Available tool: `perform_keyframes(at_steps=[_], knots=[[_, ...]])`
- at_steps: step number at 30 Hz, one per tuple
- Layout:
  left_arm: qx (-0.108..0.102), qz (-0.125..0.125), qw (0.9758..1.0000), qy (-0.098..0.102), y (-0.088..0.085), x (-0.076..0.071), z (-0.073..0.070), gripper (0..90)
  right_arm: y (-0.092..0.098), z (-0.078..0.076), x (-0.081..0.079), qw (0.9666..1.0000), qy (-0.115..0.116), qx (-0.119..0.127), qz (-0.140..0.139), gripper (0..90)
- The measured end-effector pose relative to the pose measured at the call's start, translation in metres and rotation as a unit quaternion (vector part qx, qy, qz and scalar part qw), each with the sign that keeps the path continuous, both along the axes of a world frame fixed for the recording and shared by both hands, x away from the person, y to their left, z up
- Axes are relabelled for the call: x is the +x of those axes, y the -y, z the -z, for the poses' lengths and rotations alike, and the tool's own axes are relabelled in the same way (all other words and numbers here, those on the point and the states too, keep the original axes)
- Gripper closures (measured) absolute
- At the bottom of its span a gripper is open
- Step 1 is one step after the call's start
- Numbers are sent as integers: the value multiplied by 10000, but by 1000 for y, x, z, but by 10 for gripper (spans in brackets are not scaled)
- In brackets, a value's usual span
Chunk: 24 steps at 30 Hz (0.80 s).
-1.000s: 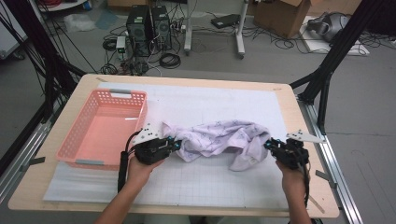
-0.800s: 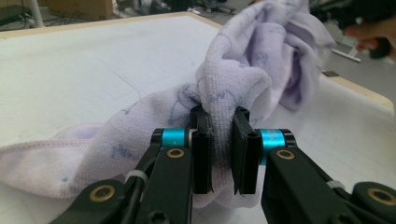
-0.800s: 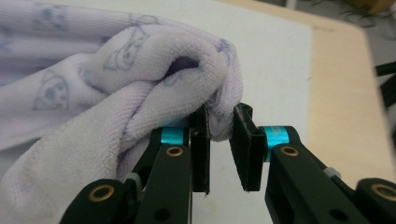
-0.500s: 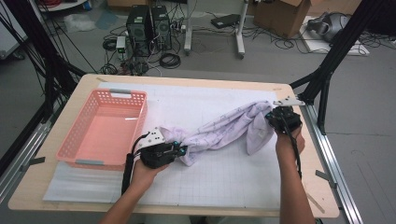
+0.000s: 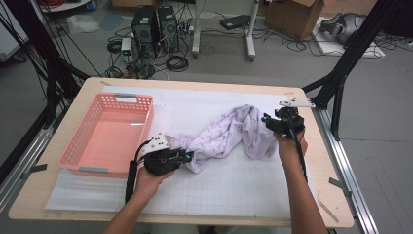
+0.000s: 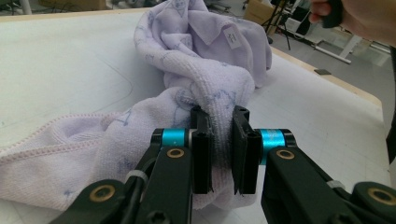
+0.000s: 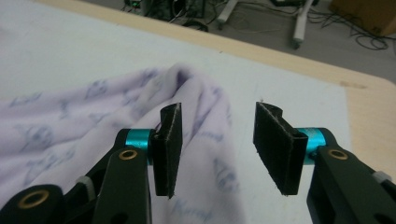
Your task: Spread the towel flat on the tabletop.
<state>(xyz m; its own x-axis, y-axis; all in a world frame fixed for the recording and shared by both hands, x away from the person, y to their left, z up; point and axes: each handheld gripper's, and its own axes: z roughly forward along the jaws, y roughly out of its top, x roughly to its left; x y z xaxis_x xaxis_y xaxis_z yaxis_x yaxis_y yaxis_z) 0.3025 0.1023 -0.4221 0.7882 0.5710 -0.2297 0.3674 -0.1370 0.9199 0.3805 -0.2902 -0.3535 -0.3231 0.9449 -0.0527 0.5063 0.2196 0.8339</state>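
Sitting empty, pink basket [image 5: 109, 134] beside towel [image 5: 229, 131]

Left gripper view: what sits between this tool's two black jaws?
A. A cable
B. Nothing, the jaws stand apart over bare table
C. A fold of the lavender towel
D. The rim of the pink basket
C. In the left gripper view the left tool has its jaws closed on a bunched fold of the lavender towel, which trails away across the white table mat.

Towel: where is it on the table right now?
High view: the towel lies bunched mid-table on the white mat, right of the pink basket, stretched between the left gripper and right gripper.
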Motion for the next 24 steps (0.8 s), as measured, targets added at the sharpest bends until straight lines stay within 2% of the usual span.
perform_keyframes(at_steps=[1, 2, 4, 5, 6, 7, 8, 10, 11, 12, 13, 14, 15, 17, 18, 19, 21, 22, 23, 24], knots=[[-8, -5, 10000, -8, 0, 0, 0, 800, -3, 5, -8, 9998, -68, 7, -161, 515], [-7, -4, 10000, -4, 0, 0, 0, 800, -3, 5, -8, 9998, -68, 7, -161, 515], [-7, -14, 10000, 1, 0, 0, 0, 800, -9, 15, -15, 9993, -148, 68, -331, 502], [-11, -11, 10000, -1, 0, 0, 0, 800, -19, 25, -21, 9981, -345, 197, -480, 482], [2, -10, 10000, 5, 0, 0, 0, 800, -19, 25, -21, 9981, -345, 197, -480, 482], [5, -6, 10000, 10, 0, 0, 0, 800, -30, 36, -28, 9966, -398, 327, -641, 479], [7, -2, 10000, 6, 0, 0, 0, 800, -30, 36, -28, 9966, -398, 327, -641, 479], [0, 15, 10000, -2, 0, 0, 0, 799, -41, 47, -33, 9951, -507, 318, -783, 473], [-11, 19, 10000, -8, 0, -1, 0, 800, -51, 58, -36, 9926, -742, 364, -895, 456], [-9, 26, 10000, -5, 0, -1, 0, 800, -51, 58, -36, 9926, -742, 364, -895, 456], [-20, 35, 10000, 3, 0, -1, 0, 800, -55, 63, -36, 9913, -842, 364, -946, 451], [-26, 55, 10000, -2, 1, -1, 0, 800, -64, 74, -35, 9884, -1074, 436, -983, 433], [-39, 67, 10000, -12, 1, -1, 0, 800, -64, 74, -35, 9884, -1074, 436, -983, 433], [-44, 93, 9999, -9, 2, -2, 0, 800, -74, 84, -33, 9862, -1252, 456, -985, 433], [-36, 105, 9999, -3, 2, -2, 0, 799, -83, 91, -32, 9881, -1175, 464, -872, 429], [-45, 114, 9999, -3, 3, -2, 0, 800, -86, 92, -31, 9895, -1091, 467, -824, 440], [-54, 135, 9999, -14, 3, -2, 0, 799, -88, 93, -31, 9900, -1075, 491, -772, 452], [-60, 146, 9999, -6, 3, -2, 0, 800, -90, 93, -31, 9913, -1007, 396, -747, 484], [-68, 166, 9998, -7, 4, -2, 0, 800, -97, 93, -33, 9934, -894, -24, -717, 542], [-79, 174, 9998, -9, 4, -3, 0, 799, -99, 93, -34, 9934, -852, -157, -747, 574]])
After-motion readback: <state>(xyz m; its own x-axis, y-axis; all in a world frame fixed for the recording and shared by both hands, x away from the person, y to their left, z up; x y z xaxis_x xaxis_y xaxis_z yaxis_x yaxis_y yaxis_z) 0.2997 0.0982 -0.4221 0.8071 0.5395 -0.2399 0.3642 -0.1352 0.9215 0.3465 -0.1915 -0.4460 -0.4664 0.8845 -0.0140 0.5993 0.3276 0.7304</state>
